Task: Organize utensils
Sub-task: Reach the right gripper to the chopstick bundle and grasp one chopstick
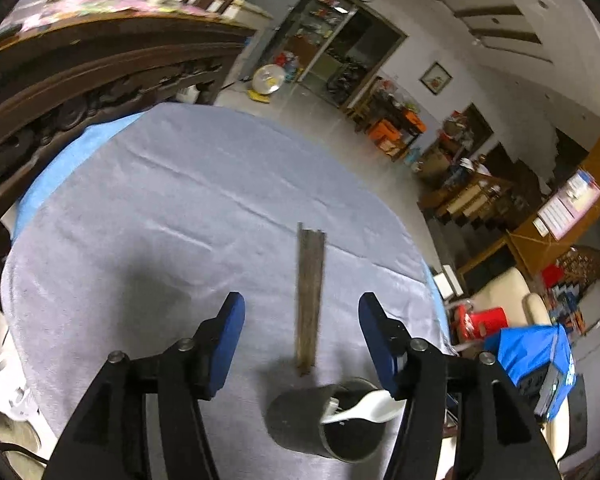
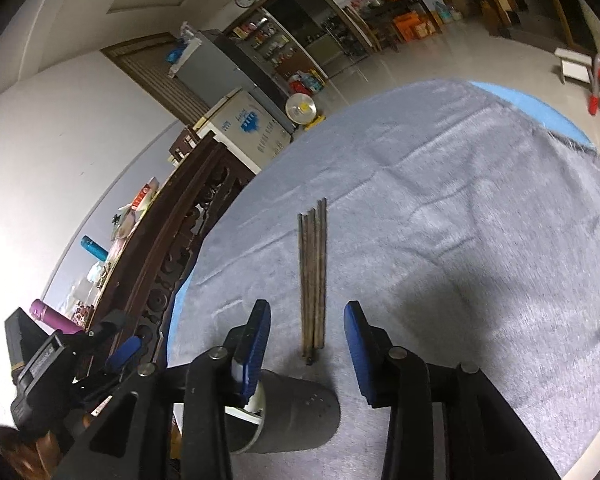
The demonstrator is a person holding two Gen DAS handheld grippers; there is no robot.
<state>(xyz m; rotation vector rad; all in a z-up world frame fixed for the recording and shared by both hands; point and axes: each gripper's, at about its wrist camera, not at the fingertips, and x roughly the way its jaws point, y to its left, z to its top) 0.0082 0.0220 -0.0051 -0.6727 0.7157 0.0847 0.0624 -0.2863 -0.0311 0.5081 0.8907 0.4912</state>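
A bundle of dark wooden chopsticks [image 1: 309,296] lies on the grey cloth [image 1: 160,208], pointing away from me. It also shows in the right wrist view [image 2: 313,276]. A dark metal utensil cup [image 1: 320,420] stands near the table's front edge with a white spoon [image 1: 364,406] in it. In the right wrist view the cup [image 2: 296,416] sits below my left finger. My left gripper [image 1: 302,308] is open and empty above the chopsticks. My right gripper [image 2: 308,316] is open and empty, with the chopsticks' near ends between its fingers.
A carved dark wooden cabinet [image 1: 92,76] stands close along the table's left side. The left gripper's body [image 2: 60,364] shows at the lower left of the right wrist view. A red stool [image 1: 480,320] and a blue bag [image 1: 536,352] are on the floor to the right.
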